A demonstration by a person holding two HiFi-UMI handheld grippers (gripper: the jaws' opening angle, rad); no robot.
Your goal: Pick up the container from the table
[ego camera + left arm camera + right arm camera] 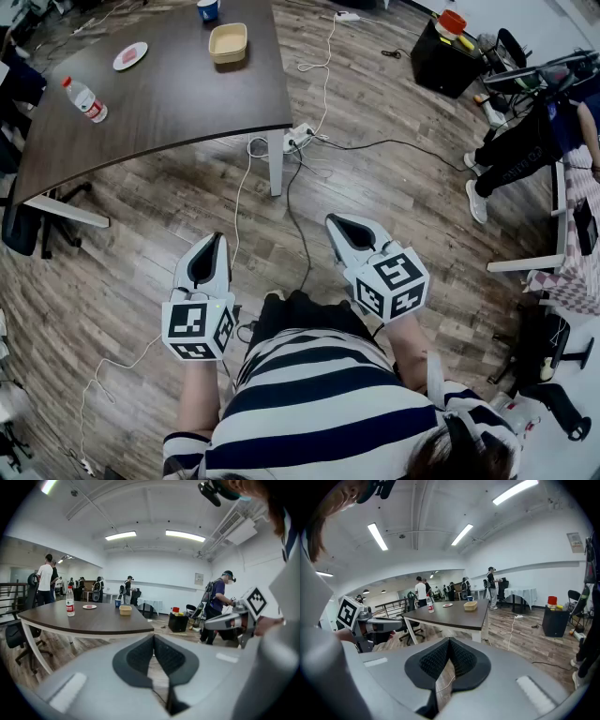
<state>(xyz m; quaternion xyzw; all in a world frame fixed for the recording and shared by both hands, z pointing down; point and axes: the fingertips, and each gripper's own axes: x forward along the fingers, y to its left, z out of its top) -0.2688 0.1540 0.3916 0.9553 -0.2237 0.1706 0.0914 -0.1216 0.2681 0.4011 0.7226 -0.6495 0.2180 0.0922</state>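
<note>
The container (229, 42), a shallow tan square bowl, stands at the far side of the dark brown table (169, 108). It also shows small in the left gripper view as the container (125, 610) and in the right gripper view as the container (470, 605). Both grippers hover over the wooden floor, well short of the table. My left gripper (220, 237) is shut with nothing in it, its pads meeting at the tip (153, 636). My right gripper (334, 221) is shut and empty too (449, 641).
On the table also stand a water bottle (85, 98), a plate (130, 55) and a blue cup (208, 9). Cables and a power strip (300, 137) lie on the floor by the table leg (276, 164). A black box (445, 58), a seated person (525, 141) and office chairs are around.
</note>
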